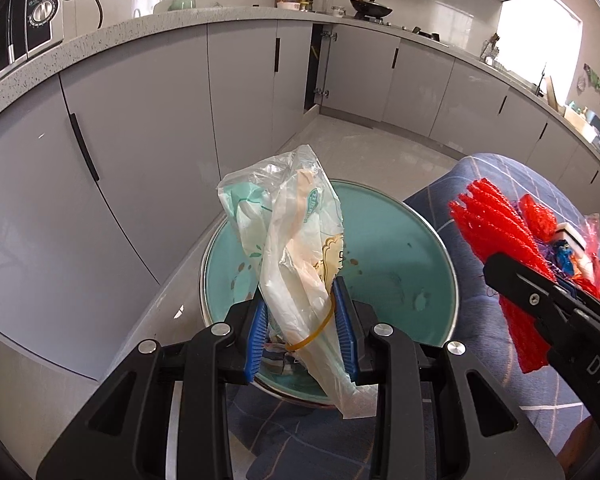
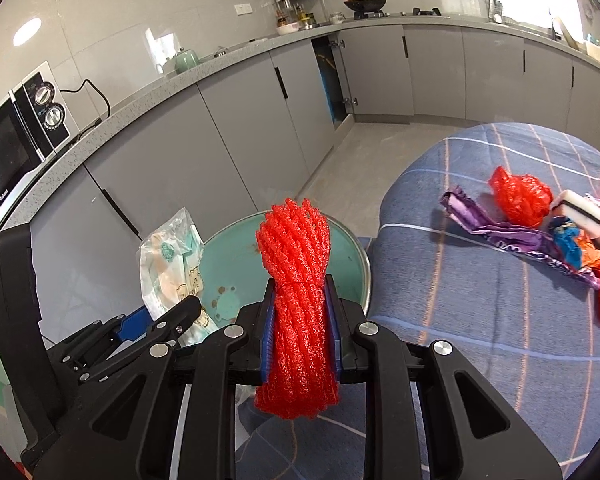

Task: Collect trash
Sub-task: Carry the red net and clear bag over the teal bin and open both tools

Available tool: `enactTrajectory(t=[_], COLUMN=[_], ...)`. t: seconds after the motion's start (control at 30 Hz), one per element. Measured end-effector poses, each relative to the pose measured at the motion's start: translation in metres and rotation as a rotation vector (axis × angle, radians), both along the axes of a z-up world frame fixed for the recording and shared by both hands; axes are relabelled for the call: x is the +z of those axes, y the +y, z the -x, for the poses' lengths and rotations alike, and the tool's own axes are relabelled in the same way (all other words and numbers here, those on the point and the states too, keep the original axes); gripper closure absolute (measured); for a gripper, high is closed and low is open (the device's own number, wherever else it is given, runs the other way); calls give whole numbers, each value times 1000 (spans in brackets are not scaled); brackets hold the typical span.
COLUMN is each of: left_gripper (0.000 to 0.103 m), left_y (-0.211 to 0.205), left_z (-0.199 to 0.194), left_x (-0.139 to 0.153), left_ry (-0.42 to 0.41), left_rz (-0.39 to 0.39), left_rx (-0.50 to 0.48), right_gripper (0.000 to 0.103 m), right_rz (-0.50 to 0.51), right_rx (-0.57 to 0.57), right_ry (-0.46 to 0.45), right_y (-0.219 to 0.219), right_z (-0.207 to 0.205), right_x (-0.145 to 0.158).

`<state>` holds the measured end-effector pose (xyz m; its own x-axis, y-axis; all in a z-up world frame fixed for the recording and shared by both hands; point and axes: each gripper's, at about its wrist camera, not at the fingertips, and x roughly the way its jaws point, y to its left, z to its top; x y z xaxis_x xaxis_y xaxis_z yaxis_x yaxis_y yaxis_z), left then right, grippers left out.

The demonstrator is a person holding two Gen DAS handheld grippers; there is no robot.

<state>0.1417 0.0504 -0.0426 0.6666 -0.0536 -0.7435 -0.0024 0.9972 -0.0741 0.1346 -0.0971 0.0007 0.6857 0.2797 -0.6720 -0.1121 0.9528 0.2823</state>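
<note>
Left gripper (image 1: 302, 322) clamps a crumpled plastic bag (image 1: 296, 248); right gripper (image 2: 300, 320) clamps a red foam net (image 2: 296, 280).

Both bundles hang above the teal bin (image 1: 400, 240), which stands beside a blue checked cloth (image 2: 480, 300). On this cloth lie more trash: a purple wrapper (image 2: 512, 236), a second red net (image 2: 522, 198) and a white sponge (image 2: 578, 210).
</note>
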Motion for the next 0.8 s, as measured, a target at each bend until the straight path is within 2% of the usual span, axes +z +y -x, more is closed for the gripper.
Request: enactTrajectory(t=[0.47, 0.8], left_gripper=[72, 71], left_y=[3, -5], left_z=[-27, -45], left_x=[-12, -30], left_ry=[37, 83], left_rz=[-3, -30], left_rx=[11, 6], right_gripper=[81, 80], right_rz=[-18, -39], right_rx=[5, -9], right_ry=[40, 106], right_y=[11, 14], right_z=[-27, -54], right_x=[-16, -40])
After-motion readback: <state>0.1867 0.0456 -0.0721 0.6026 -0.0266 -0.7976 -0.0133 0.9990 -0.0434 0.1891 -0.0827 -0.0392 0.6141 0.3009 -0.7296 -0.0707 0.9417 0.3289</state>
